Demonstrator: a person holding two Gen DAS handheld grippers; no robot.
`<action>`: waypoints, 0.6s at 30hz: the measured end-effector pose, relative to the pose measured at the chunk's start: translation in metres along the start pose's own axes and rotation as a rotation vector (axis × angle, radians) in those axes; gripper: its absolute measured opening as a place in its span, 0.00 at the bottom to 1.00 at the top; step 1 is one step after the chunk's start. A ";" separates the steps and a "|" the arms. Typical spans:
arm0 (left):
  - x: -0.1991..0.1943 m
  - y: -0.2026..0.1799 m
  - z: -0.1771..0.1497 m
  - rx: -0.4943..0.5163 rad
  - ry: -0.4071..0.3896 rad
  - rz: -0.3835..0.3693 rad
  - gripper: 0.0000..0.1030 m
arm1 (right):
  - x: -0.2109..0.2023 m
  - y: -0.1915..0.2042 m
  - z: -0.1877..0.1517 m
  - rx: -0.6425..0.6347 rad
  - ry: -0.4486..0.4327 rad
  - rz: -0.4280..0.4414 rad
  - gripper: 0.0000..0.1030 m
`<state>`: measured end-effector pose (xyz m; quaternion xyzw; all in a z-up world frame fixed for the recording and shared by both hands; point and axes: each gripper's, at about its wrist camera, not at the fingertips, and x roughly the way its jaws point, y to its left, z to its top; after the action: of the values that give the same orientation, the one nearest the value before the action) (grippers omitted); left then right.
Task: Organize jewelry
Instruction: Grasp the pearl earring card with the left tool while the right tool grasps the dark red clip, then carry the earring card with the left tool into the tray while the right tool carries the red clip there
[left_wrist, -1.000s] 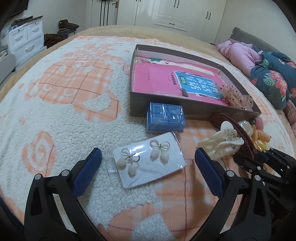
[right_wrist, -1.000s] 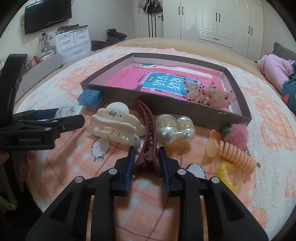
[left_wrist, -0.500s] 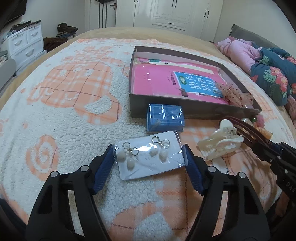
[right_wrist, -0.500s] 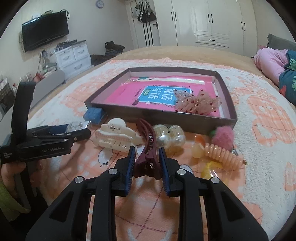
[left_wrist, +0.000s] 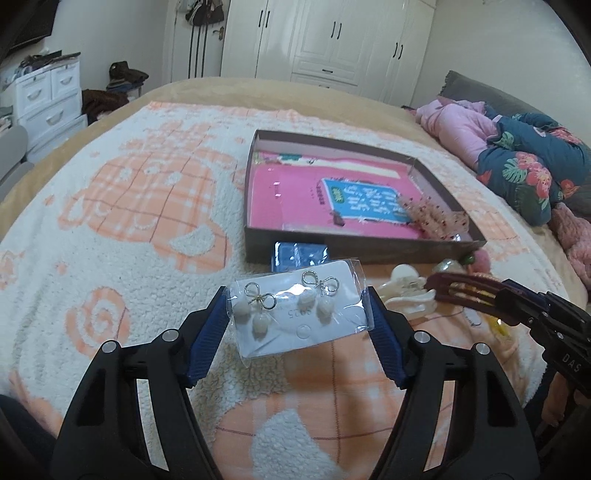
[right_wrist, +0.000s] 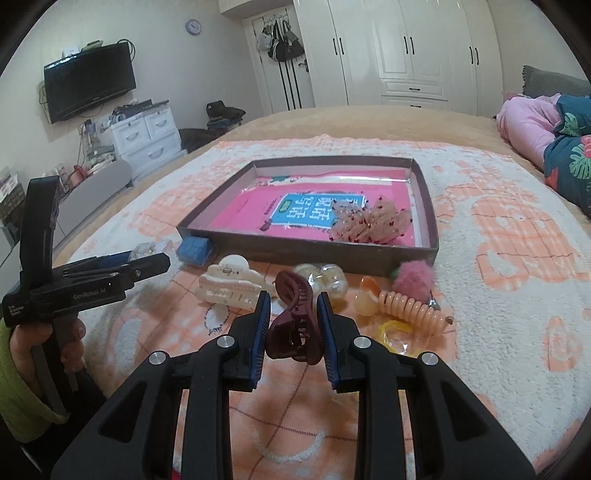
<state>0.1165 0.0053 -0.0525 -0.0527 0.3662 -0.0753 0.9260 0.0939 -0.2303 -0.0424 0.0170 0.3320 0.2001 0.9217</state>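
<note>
The left gripper (left_wrist: 297, 321) is pinching the earring card (left_wrist: 297, 312) by its edges while the right gripper (right_wrist: 291, 325) is clamping the hair claw (right_wrist: 295, 319); both are best carried level over the box (right_wrist: 430, 206) wall (card flexes easily).

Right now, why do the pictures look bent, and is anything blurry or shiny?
Left wrist view: fisheye lens bows the bed and darkens corners; the clear plastic earring packet glints slightly. Right wrist view: same curving; the dark maroon plastic hair claw looks sharp, with its far tip slightly smeared.
</note>
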 end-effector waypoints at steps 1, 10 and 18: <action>-0.002 -0.001 0.001 0.001 -0.006 -0.001 0.61 | -0.002 0.000 0.000 -0.001 -0.006 0.000 0.24; -0.008 -0.011 0.004 0.018 -0.024 -0.020 0.61 | -0.015 -0.009 0.007 0.008 -0.035 -0.021 0.24; -0.011 -0.013 0.008 0.019 -0.037 -0.035 0.61 | -0.022 -0.013 0.021 0.023 -0.063 -0.013 0.24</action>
<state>0.1130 -0.0050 -0.0373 -0.0516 0.3472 -0.0941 0.9316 0.0961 -0.2487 -0.0143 0.0316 0.3050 0.1897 0.9328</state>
